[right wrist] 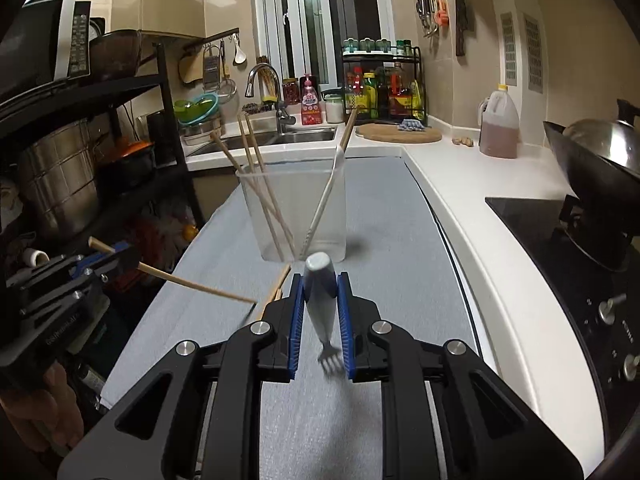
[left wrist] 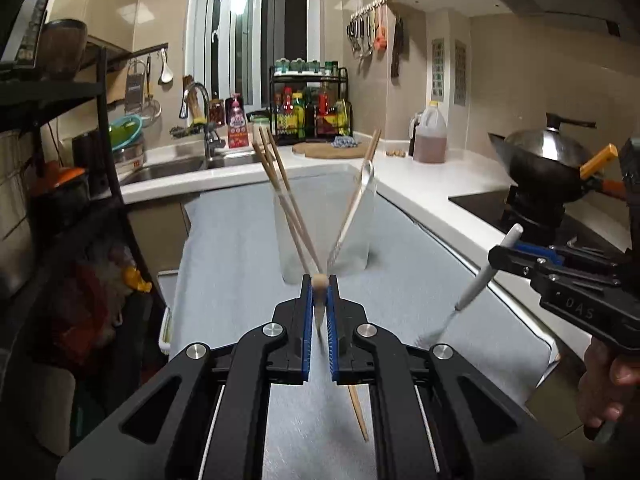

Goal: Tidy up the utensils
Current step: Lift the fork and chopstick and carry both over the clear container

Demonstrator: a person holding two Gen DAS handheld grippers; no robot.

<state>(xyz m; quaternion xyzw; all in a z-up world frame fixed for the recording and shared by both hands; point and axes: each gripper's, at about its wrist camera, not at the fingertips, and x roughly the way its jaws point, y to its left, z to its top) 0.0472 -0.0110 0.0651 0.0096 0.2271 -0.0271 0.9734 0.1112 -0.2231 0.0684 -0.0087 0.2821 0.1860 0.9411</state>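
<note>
- Left wrist view:
- Chopstick (left wrist: pixel 322 300) clamped between the blue pads of the left gripper (left wrist: pixel 319 292), blunt end up and tapered tip down toward the grey mat (left wrist: pixel 240 280); held near the thick end, probably so the thin end can go into the cup first
- Clear cup (left wrist: pixel 324 224) standing upright toward the far end of the mat, straight ahead of the jaws, already carrying chopsticks (left wrist: pixel 280 184) leaning left and a white-handled utensil (left wrist: pixel 356 208) leaning right
- Right gripper (left wrist: pixel 504 258) coming in from the right edge, jaws shut on a white fork (left wrist: pixel 480 280), tines low over the mat, handle angled up
- Both tools lifted clear of the mat, short of the cup rim, likely queued for dropping in

- Right wrist view:
- Fork (right wrist: pixel 320 292) pinched by its handle, handle end up and tines hanging below the pads, blurred; grip high on the handle seems meant to let the tines enter the cup first
- Cup (right wrist: pixel 296 212) dead ahead near the mat's far end, open rim facing up
- Left gripper (right wrist: pixel 128 262) at the left edge, closed on the chopstick (right wrist: pixel 192 284), which slants down toward the mat's middle
- More chopsticks (right wrist: pixel 276 290) lying on the mat just left of the right jaws, not yet sorted
</note>
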